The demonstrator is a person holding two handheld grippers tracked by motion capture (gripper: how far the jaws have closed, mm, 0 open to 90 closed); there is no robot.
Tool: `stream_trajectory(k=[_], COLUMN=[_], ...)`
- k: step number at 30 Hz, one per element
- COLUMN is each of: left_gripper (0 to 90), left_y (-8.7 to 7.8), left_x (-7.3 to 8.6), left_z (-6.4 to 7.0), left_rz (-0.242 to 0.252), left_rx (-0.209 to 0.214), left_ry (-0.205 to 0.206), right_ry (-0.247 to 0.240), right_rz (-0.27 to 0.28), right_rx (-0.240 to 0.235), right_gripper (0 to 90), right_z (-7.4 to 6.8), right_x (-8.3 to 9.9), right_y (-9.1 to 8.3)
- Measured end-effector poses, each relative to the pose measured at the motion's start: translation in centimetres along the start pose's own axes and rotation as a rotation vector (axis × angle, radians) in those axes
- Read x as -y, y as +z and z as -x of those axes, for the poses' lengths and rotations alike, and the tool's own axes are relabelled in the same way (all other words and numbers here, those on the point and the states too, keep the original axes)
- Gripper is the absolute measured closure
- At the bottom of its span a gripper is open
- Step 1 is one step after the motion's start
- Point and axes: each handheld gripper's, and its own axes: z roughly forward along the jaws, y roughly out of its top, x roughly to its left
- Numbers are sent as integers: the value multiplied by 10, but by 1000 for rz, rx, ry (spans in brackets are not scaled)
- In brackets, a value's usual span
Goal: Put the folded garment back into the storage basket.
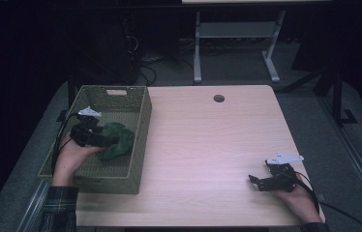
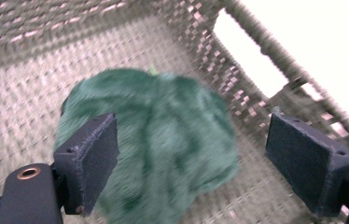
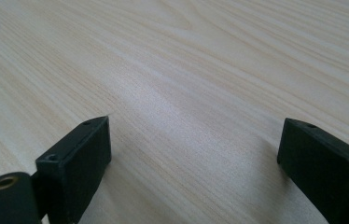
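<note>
High view puts your left tool (image 1: 102, 140) inside the green woven basket (image 1: 138, 137), which sits at the left edge of the desk (image 1: 208, 145) and runs from near the far left corner toward the near left corner. Your left hand (image 1: 70, 159) comes in over the basket's near wall, and the tool's tip lies at the dark green cloth (image 1: 117, 140). That cloth lies crumpled on the basket floor, close against the basket's right wall and about midway along its length.

Left gripper view shows your left tool (image 2: 191, 163) with its jaws wide apart. The green cloth (image 2: 163, 135) bulges between them, nearer the left pad (image 2: 88, 161) than the right pad (image 2: 308, 158); the picture is blurred, so you cannot tell whether the left pad touches the fabric. Behind the cloth you see the woven basket wall (image 2: 200, 51) with its handle cut-out.

Your right tool (image 1: 261, 181) rests low by the near right corner of the desk, well apart from the basket, held in your right hand (image 1: 297, 198). Right gripper view shows your right tool (image 3: 193, 163) with jaws spread wide over bare pale wood (image 3: 186, 70), gripping nothing.
</note>
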Motion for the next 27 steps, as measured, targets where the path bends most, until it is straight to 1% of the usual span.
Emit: stream_trajectory(k=[5,11,12,15,17,19,22,23,24,25,27], left_gripper=[167,167,167,167,167,167,167,167,167,167,167], left_y=[-2,-2,-2,0,1,1,5,7,9,11,16], left_x=[-8,-19,-21,-25,-29,-31,-34,-35,-36,-37,-38], left_z=[15,39,43,55,64,71,84,89,93,98,107], left_rz=[33,67,68,74,83,85,98,101,99,99,103], left_rx=[22,56,65,83,97,107,129,141,147,151,152], left_ry=[28,66,82,104,112,133,154,152,166,167,184], right_ry=[0,0,0,0,-1,0,0,0,0,0,0], right_rz=[0,0,0,0,0,0,1,1,1,1,1], right_rx=[0,0,0,0,0,0,0,0,0,0,0], right_gripper=[93,93,93,92,92,93,93,92,93,92,93], right_z=[0,0,0,0,0,0,0,0,0,0,0], right_x=[0,0,0,0,0,0,0,0,0,0,0], right_y=[0,0,0,0,0,0,0,0,0,0,0])
